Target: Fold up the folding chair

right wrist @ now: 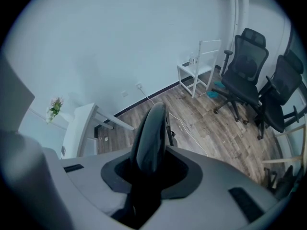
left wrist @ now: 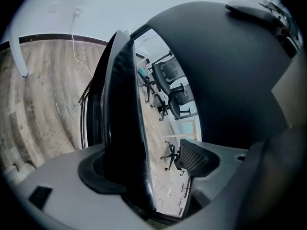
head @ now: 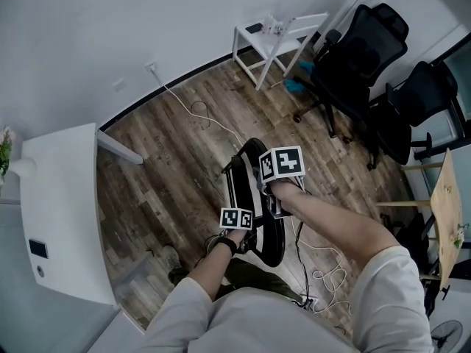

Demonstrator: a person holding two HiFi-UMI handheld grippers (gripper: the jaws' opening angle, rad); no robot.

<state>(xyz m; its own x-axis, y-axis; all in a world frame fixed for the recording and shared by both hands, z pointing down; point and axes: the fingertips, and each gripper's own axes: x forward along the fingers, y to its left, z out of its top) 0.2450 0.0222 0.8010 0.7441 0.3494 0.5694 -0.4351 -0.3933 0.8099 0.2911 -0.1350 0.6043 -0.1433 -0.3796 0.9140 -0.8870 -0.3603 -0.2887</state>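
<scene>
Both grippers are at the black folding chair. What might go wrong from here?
1. The left gripper is open, and the folding chair's padded panel only stands between its jaws, so that panel could swing or slip free.
2. Only the right gripper is shut on the chair, on a rounded, glossy edge, and it may slide off.
3. A white cable lies looped beside the chair's base and could snag the legs.

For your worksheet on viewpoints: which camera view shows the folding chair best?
Head view: the folding chair appears nearly whole, seen from above. Each gripper view shows only one close-up padded edge between its jaws.
</scene>
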